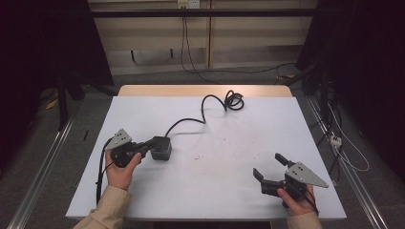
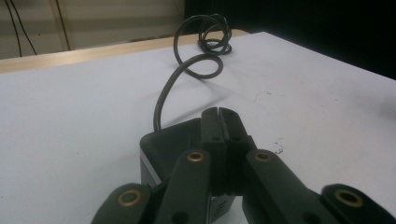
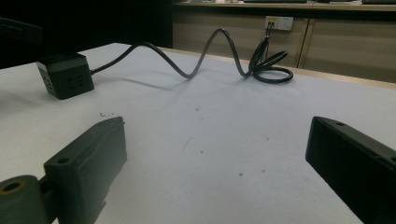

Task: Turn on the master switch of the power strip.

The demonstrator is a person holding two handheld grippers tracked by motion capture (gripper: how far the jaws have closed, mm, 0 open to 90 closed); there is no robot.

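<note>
Here, black socket cube just beneath closed left fingers.

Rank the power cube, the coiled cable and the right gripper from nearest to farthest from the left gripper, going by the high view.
1. Power cube: at the left gripper tips.
2. Coiled cable: at the table's far edge.
3. Right gripper: at the near right; nearly as far as the coil.

White table; wall socket behind.

One black power cube (with one coiled cable), two grippers, one table
</note>
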